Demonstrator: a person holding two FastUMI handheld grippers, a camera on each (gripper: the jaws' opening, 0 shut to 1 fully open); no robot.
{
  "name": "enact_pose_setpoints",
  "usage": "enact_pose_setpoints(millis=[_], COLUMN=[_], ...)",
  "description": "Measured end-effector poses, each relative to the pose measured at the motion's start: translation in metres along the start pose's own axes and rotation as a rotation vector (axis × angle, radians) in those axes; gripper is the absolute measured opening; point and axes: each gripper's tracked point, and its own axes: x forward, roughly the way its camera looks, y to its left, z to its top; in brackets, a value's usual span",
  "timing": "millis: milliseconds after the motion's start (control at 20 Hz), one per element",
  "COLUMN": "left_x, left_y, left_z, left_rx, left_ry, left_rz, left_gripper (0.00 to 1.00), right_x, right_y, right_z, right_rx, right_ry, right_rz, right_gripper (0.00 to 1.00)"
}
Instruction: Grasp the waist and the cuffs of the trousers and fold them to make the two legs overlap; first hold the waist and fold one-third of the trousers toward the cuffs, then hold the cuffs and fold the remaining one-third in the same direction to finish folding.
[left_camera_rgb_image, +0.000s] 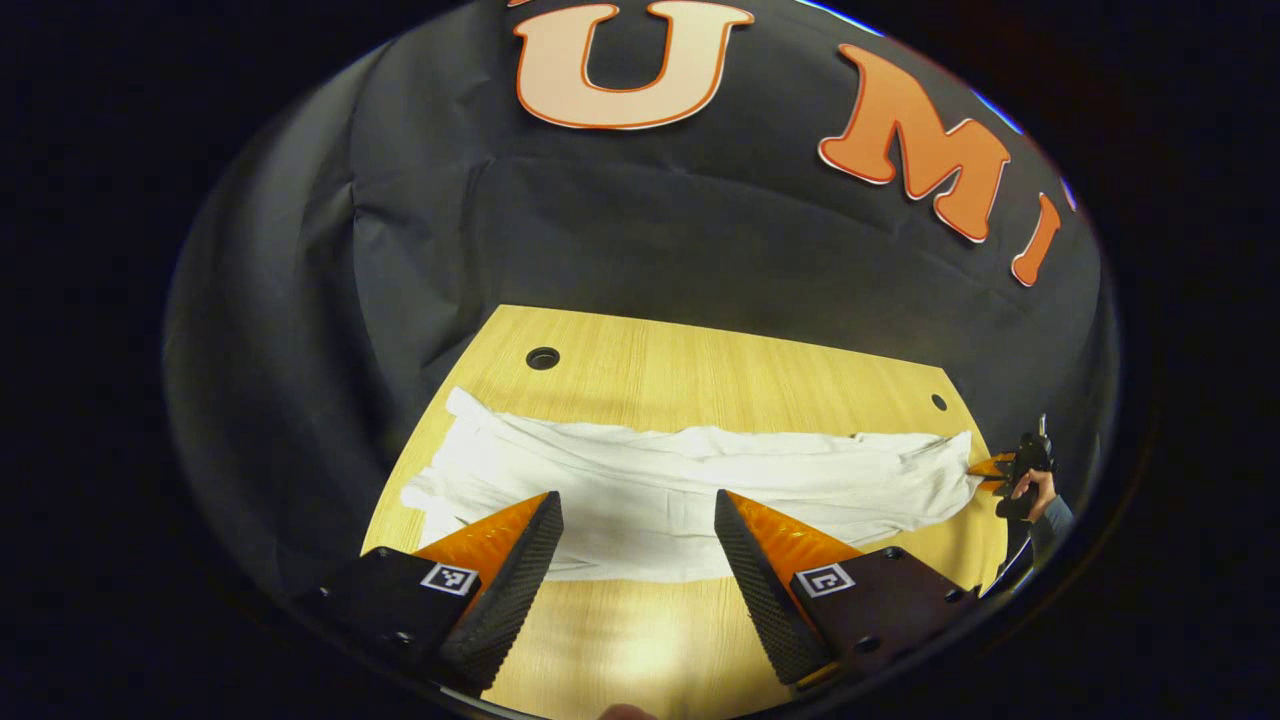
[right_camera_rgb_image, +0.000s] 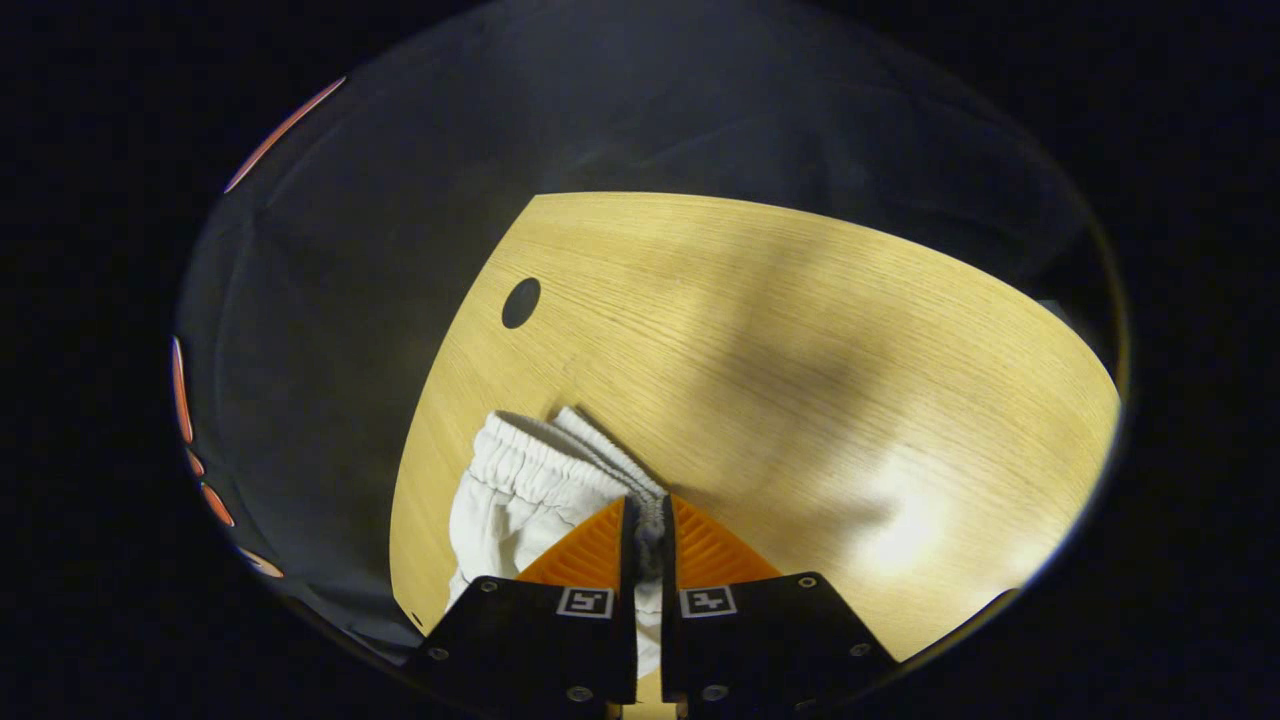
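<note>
While the trousers (left_camera_rgb_image: 690, 490) lie stretched flat across the wooden table (left_camera_rgb_image: 700, 370), only one end is gripped.

Left gripper (left_camera_rgb_image: 638, 530): jaws are held spread wide and empty above the near table edge, the pale cloth lying just beyond and between the fingertips. Right gripper (right_camera_rgb_image: 647, 522): jaws are clenched on the elastic waistband (right_camera_rgb_image: 560, 455), a gathered fold pinched between both fingers, the rest bunched to the left of them. In the left gripper view, the right gripper (left_camera_rgb_image: 1000, 468) is seen far off at the trousers' end, held by a hand (left_camera_rgb_image: 1035, 492).
</note>
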Motion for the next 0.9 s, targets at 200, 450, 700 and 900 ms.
enact_pose_setpoints(millis=[200,450,700,900], left_x=[-0.009,-0.02,-0.015,-0.004], left_y=[-0.018,-0.036,-0.028,0.0], left_z=[-0.01,-0.023,-0.022,-0.015], left_rx=[0.002,-0.006,0.019,0.067], left_ry=[-0.022,-0.027,-0.024,-0.026], left_rz=[-0.004,-0.042,-0.104,-0.113], left_gripper=[1.0,0.99,0.99,0.99], right_x=[-0.022,-0.045,-0.085,-0.108], right_y=[0.022,0.053,0.08,0.104], right_z=[0.002,0.002,-0.016,-0.032], right_rx=[-0.008,-0.003,0.001,0.003], right_ry=[-0.031,-0.09,-0.156,-0.203], right_rz=[0.086,0.183,0.238,0.259], right_gripper=[0.09,0.09,0.08,0.08])
